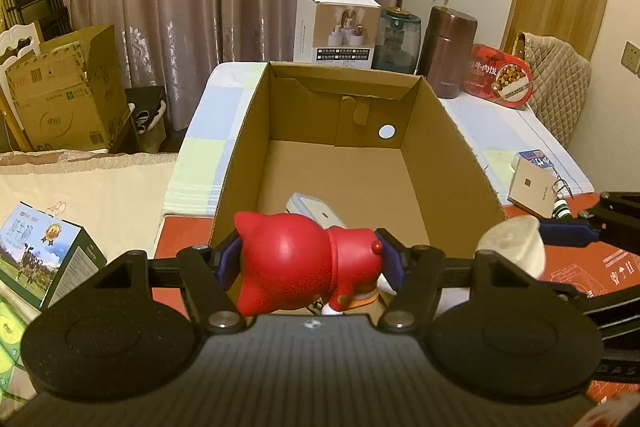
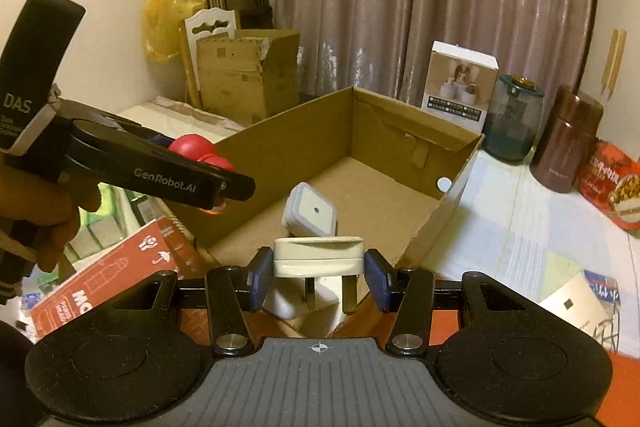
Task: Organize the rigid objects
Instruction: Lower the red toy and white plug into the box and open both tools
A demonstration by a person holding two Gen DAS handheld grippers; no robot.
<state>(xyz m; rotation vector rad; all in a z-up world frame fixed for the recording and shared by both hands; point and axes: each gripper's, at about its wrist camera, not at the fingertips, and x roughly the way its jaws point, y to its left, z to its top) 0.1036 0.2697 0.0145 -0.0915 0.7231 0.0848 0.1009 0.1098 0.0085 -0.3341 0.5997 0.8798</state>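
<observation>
My left gripper (image 1: pixel 308 259) is shut on a red cat-shaped figurine (image 1: pixel 296 267) and holds it just over the near wall of an open cardboard box (image 1: pixel 448 131). A grey-and-white square gadget (image 1: pixel 318 209) lies on the box floor near that wall. My right gripper (image 2: pixel 318 277) is shut on a cream wall plug (image 2: pixel 318 255), prongs down, at the box's near corner (image 2: pixel 424 231). The gadget also shows in the right wrist view (image 2: pixel 310 213). The left gripper (image 2: pixel 216 187) with the figurine (image 2: pixel 192 147) shows there at the left. The plug shows in the left wrist view (image 1: pixel 514 241) at the right.
Behind the box stand a white product box (image 1: pixel 334 27), a teal jar (image 1: pixel 398 41), a brown canister (image 1: pixel 450 51) and a red tin (image 1: pixel 500 75). A small white box (image 1: pixel 532 187) lies at the right. A milk carton (image 1: pixel 44 255) sits at the left. Another cardboard box (image 1: pixel 64 91) stands on the floor.
</observation>
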